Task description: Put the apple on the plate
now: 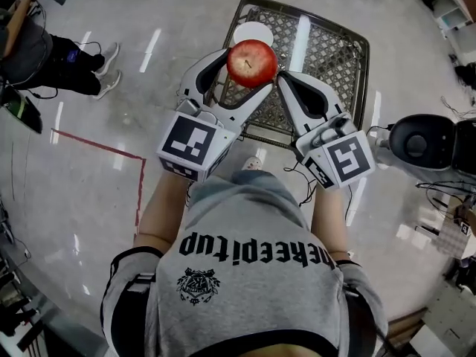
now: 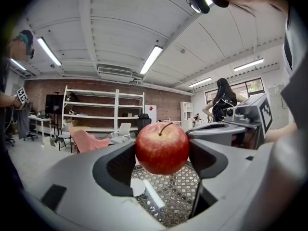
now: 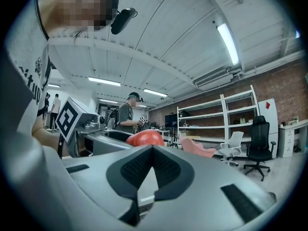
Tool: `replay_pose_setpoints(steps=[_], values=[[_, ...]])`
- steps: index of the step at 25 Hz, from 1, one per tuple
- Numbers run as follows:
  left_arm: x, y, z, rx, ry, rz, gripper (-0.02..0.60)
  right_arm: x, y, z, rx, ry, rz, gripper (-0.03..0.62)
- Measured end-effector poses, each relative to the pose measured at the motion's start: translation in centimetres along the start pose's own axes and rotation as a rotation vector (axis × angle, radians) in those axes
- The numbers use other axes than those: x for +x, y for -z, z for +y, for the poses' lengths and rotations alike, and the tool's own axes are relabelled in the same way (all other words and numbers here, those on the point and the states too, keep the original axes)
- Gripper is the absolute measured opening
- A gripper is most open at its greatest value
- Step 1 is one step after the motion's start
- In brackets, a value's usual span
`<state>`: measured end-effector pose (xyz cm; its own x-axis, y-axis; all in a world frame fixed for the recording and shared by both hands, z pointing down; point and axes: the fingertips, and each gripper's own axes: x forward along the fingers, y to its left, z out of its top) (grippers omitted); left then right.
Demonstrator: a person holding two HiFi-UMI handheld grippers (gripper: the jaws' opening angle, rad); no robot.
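Above the mesh counter, we see the left hand-held gripper grasping the apple in the air, one jaw on each side of it. In the left gripper view the apple sits squarely between the dark jaw pads, red, with its stem up and curving right. The plate, white and round, lies on the counter near its far edge. From the head view the apple overlaps the plate's near rim, clearly held above it and not resting on it. In the left gripper view a bit of the plate shows under the apple on the mesh.

We see the right hand-held gripper clenched and empty. In the right gripper view its jaws meet at the tips with nothing between them. Its tip is just beside the apple's right side. The apple peeks over the jaws in that view, and we can't tell whether they touch.

Both hand-held grippers angle in toward each other, marker cubes nearest the person. A bystander stands on the floor well to the left, near a red tape line. White shelving stands against a brick wall, with a pink chair in front.
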<state>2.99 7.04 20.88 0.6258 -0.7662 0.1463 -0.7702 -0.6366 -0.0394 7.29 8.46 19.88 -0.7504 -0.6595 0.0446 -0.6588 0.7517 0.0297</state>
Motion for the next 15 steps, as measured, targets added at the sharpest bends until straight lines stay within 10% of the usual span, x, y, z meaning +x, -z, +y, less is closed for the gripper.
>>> replay_pose_setpoints(steps=[15], values=[[2.4, 1.2, 1.5, -0.012, -0.046, 0.018, 0.388, 1.9, 1.3, -2.6, 0.033, -0.043, -0.011, 0.009]])
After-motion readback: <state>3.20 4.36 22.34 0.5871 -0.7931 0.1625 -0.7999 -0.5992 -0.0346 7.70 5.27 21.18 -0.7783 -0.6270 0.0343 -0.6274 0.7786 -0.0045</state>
